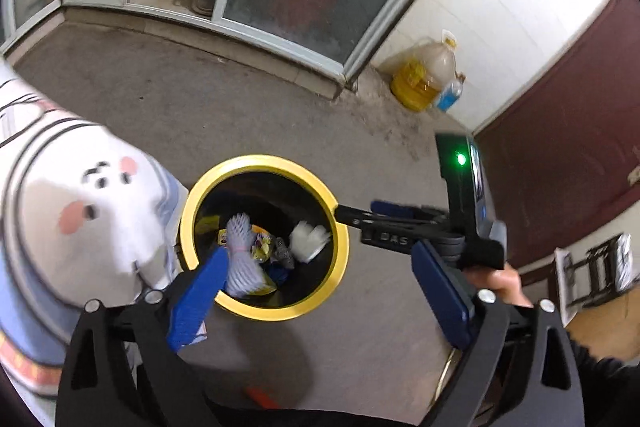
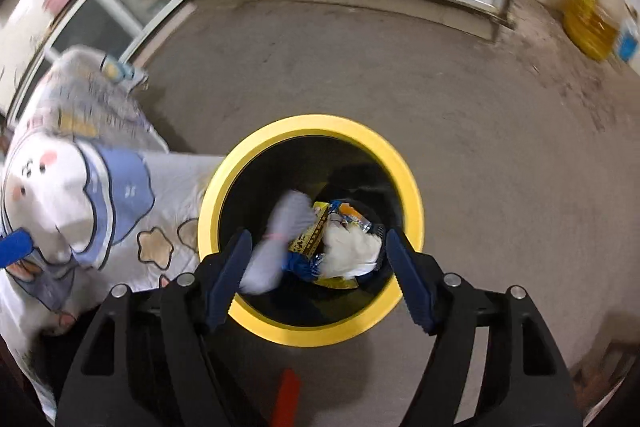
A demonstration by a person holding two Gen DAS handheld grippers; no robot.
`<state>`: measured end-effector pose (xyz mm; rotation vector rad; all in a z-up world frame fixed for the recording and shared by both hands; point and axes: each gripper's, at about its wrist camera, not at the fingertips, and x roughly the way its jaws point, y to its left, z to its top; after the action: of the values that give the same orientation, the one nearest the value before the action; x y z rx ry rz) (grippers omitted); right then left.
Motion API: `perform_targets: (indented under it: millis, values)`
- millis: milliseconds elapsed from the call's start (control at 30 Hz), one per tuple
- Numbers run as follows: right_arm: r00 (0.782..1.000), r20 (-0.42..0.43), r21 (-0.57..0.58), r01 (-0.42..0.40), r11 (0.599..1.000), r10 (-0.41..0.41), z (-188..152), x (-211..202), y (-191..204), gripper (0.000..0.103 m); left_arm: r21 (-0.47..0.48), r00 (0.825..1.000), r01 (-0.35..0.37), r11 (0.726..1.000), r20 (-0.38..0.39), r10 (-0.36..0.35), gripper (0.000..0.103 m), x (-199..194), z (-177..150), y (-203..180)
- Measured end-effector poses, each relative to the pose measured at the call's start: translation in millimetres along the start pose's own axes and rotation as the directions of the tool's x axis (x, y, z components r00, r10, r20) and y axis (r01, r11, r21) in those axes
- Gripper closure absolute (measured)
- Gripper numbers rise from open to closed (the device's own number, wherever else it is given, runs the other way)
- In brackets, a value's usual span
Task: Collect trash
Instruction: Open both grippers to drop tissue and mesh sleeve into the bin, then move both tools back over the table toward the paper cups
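The bin point(image 2: 412, 187) has a smooth, matt yellow plastic rim and a dark inner wall with a dull sheen. Inside it lie a white foam net sleeve point(image 1: 240, 259), crumpled white tissue paper point(image 2: 352, 247) and a glossy yellow printed wrapper point(image 2: 310, 235). Around the bin the floor point(image 1: 160, 99) is rough, grey concrete – stained beside the clear plastic oil jug point(image 1: 424, 75). Left of the bin, soft printed cloth point(image 2: 120, 195) – matt.
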<state>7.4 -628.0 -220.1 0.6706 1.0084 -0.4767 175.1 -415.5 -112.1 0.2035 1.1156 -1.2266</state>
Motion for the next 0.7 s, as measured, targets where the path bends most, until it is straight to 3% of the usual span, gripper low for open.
perform_targets:
  millis: [100,167,267,367,467,567,667,700]
  values:
    - [0.999,0.034,0.019,0.016,1.0,-0.017,-7,-14,-9,0.036,-0.026,0.998,-0.001,1.0,0.057,0.003,0.008,-23,-4,2]
    - [0.997,0.069,0.021,-0.022,1.0,0.021,-13,-29,-7,0.036,-0.023,0.993,-0.046,0.999,0.107,0.048,0.008,-47,-11,1]
    - [0.982,0.174,-0.002,-0.074,0.997,0.073,-21,-58,5,0.032,-0.019,0.969,-0.137,0.99,0.207,0.138,0.008,-83,-20,-1]
    - [0.947,0.283,-0.082,-0.133,0.988,0.151,-25,-94,35,0.027,-0.003,0.929,-0.21,0.978,0.311,0.201,0.008,-129,-37,-1]
    - [0.909,0.344,-0.204,-0.171,0.964,0.234,-27,-126,78,0.026,-0.019,0.877,-0.292,0.956,0.393,0.275,0.008,-179,-58,8]
    - [0.877,0.374,-0.345,-0.17,0.923,0.302,-32,-152,137,0.026,-0.07,0.837,-0.348,0.935,0.426,0.343,0.008,-218,-74,28]
    - [0.861,0.364,-0.456,-0.169,0.874,0.357,-41,-163,190,0.026,-0.163,0.789,-0.422,0.892,0.419,0.449,0.008,-256,-98,59]
    - [0.857,0.354,-0.503,-0.163,0.849,0.374,-45,-165,214,0.026,-0.201,0.765,-0.453,0.869,0.412,0.494,0.008,-270,-108,71]
